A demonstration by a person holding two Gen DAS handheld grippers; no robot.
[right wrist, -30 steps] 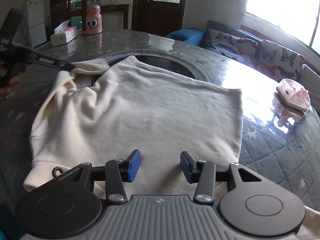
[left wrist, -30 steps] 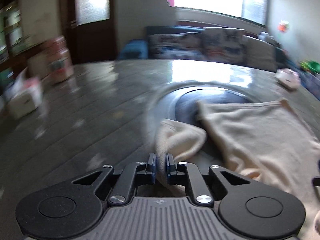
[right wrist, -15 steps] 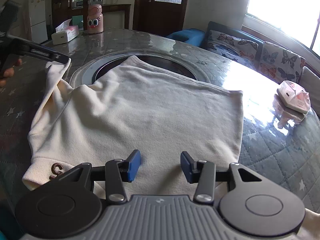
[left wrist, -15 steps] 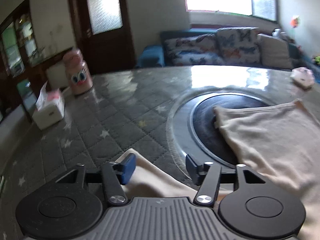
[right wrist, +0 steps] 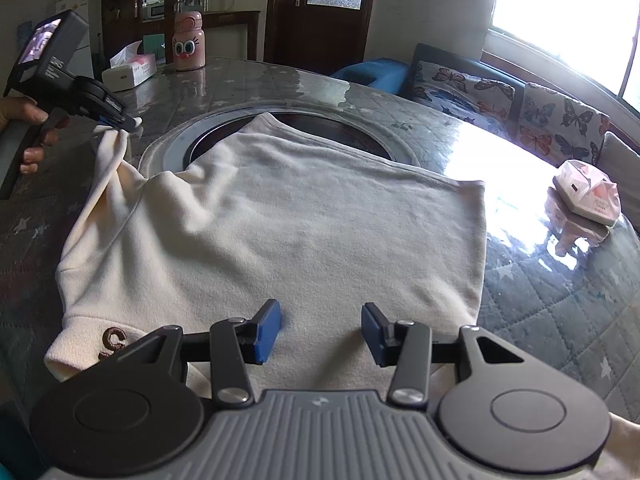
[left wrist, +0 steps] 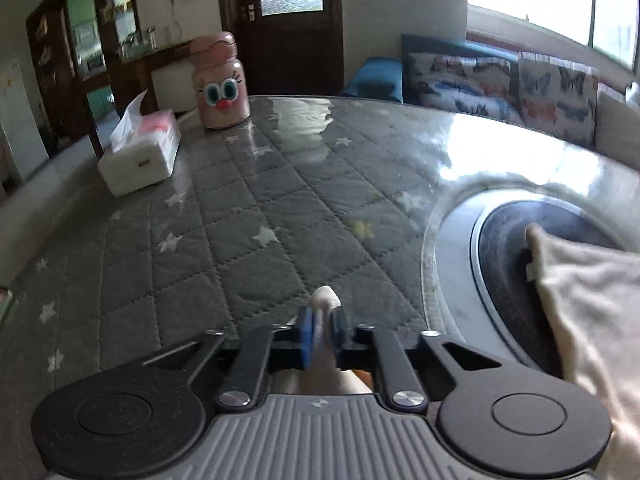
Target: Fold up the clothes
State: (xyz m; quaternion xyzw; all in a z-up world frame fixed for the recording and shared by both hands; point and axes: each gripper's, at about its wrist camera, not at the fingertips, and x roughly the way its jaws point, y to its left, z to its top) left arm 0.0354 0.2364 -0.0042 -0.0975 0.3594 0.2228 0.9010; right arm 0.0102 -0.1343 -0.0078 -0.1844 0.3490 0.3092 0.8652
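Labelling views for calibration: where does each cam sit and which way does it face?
Left wrist: on the left hand-held gripper, facing across the quilted table to the pink bottle; its fingers pinch the cream sweater.
Right wrist: on the open right hand-held gripper, low over the sweater, facing the door; the person's left hand shows.
Shared: sweater, bottle, tissue box.

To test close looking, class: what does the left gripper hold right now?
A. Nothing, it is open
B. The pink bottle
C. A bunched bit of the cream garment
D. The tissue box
C: the left gripper is shut on a lifted fold of the garment, while the right gripper is open.
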